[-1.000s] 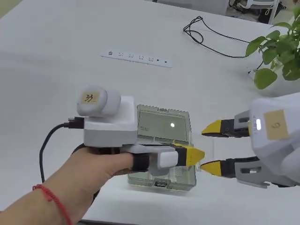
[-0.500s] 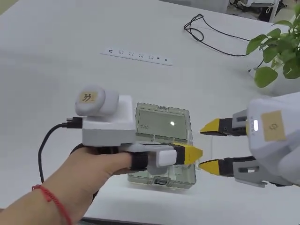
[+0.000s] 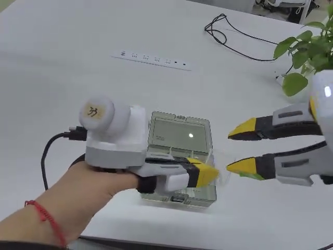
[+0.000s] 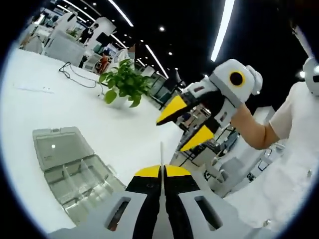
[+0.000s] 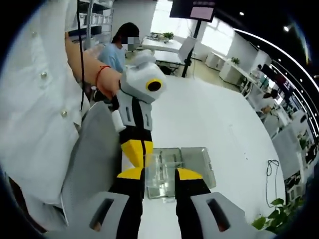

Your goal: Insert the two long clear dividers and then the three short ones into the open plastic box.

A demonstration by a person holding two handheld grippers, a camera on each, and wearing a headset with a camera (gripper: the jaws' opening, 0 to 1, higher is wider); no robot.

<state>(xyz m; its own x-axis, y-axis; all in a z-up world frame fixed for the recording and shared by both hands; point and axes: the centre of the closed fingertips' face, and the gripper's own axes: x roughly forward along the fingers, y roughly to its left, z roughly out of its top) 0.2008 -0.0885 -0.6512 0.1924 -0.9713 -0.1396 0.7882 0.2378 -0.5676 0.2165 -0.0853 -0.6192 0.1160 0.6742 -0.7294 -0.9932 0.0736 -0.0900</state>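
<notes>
On the white bench (image 3: 78,41), head view first: the box (image 3: 179,200) sits open just under my left tool (image 3: 210,172), with its lid (image 3: 179,133) laid flat on the far side. My left tool is closed. Its yellow tips are over the box's right end and point right. Something thin and clear shows just past them, too faint to trace. My right tool (image 3: 229,152) faces it from the right with its jaws wide apart, one above the other. It holds nothing, and its tips are near the left tool's tips but not touching.

Left gripper view: my jaws are pressed together on a divider (image 4: 161,152), a thin, stiff, clear sheet seen edge-on and standing straight out of the tips. The box lies down and to the left of them. It is smoky clear plastic with partitions in the tray, though I cannot count them. The right tool waits ahead, open.

Right gripper view: my own jaws stand apart, and the box lies beyond the gap with its long side across the view. The left tool's tips come in from above and left of the gap, with the clear sheet catching light there.

I judge the left tool is nearer and should lower the divider. What matters is turning the sheet's plane to line up with a slot in the box below. Hard, slick plastic may slip or bow if pushed askew.
</notes>
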